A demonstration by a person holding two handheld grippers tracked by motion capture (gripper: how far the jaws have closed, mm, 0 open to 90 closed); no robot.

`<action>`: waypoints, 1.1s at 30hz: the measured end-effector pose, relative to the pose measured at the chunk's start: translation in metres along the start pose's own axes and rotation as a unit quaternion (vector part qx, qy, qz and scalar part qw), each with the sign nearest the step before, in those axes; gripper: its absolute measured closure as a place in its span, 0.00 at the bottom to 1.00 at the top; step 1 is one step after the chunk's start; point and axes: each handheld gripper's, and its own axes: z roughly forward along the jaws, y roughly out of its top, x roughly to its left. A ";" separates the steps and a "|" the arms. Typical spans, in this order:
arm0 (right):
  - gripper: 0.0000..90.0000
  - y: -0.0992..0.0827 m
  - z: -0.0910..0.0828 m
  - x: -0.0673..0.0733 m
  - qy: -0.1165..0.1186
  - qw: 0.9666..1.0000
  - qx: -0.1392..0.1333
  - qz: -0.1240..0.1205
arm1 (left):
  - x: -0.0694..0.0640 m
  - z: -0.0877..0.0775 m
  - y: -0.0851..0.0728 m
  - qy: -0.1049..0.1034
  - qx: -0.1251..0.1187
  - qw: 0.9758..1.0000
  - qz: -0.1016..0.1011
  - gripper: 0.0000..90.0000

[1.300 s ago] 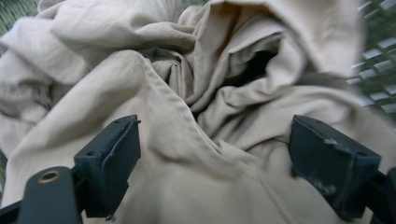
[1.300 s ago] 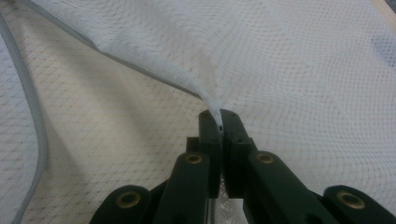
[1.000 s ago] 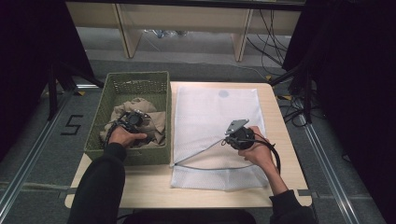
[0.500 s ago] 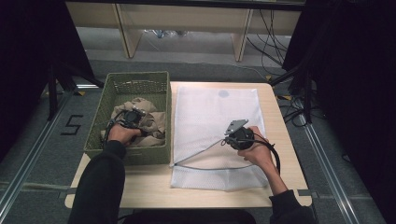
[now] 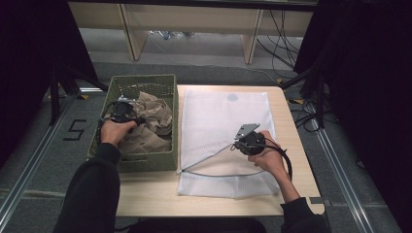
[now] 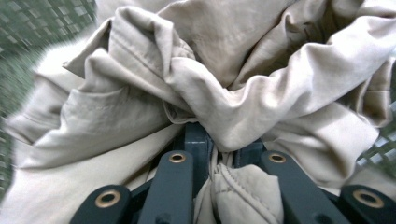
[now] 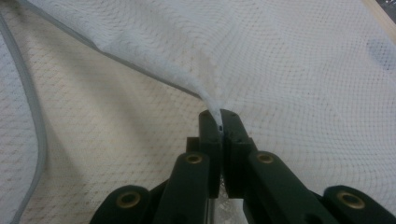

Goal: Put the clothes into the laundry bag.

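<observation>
A crumpled beige garment (image 6: 224, 84) of soft woven cotton-like cloth, with stitched seams and deep folds, fills most of the green plastic lattice basket (image 5: 145, 160) that stands at the left end of the pale wooden table (image 5: 145, 199). Just beside the basket lies a white mesh laundry bag (image 5: 214, 116), flat and rectangular, its fine netting letting the tabletop show through; a grey zipper edge (image 5: 214, 172) curves across its near part, and the upper layer there is lifted into a ridge.

The left gripper (image 5: 127, 116) sits over the basket's left half, its jaws having just been closing, and in the left gripper view they now clamp a bunched fold of the beige garment (image 6: 219, 144), with more cloth pushed down between the black arms. The garment is pulled up toward the gripper and drapes down from it to the right inside the basket.

The right gripper (image 7: 219, 122) has its jaws pressed together on a pinch of the mesh bag's upper layer, at the opening's edge, near the bag's right side; the netting rises to the jaws in a tented peak.

The basket's right wall touches or nearly touches the bag's left edge. Bare table shows along the near edge and in a narrow strip to the right of the bag.
</observation>
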 end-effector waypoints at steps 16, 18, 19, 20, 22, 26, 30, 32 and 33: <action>0.99 0.001 -0.002 -0.001 0.000 1.000 -0.006 0.002 | -0.002 -0.078 0.027 -0.045 -0.118 0.991 -0.045 0.90; 0.99 0.001 -0.002 -0.001 0.000 1.000 -0.006 0.003 | -0.006 -0.088 0.029 -0.059 -0.129 0.989 -0.046 0.90; 0.99 0.001 -0.003 -0.001 -0.002 1.000 -0.006 0.006 | -0.007 -0.094 0.030 -0.062 -0.132 0.988 -0.045 0.90; 0.99 0.001 -0.002 -0.003 0.001 1.000 -0.010 -0.002 | -0.009 -0.100 0.031 -0.069 -0.136 0.987 -0.043 0.90; 0.99 0.001 -0.003 -0.001 0.003 1.000 -0.007 0.010 | -0.011 -0.109 0.033 -0.083 -0.144 0.985 -0.045 0.90; 1.00 0.001 -0.004 -0.002 0.000 1.000 -0.011 0.007 | -0.017 -0.126 0.035 -0.094 -0.151 0.983 -0.043 0.90; 0.99 0.001 -0.003 -0.003 0.001 1.000 -0.013 -0.007 | -0.023 -0.139 0.037 -0.110 -0.156 0.981 -0.044 0.90; 0.99 0.001 -0.004 -0.002 0.002 1.000 -0.010 0.009 | -0.027 -0.145 0.038 -0.118 -0.156 0.980 -0.040 0.90; 0.99 0.001 -0.004 -0.002 0.000 1.000 -0.010 0.008 | -0.031 -0.151 0.039 -0.126 -0.159 0.979 -0.039 0.90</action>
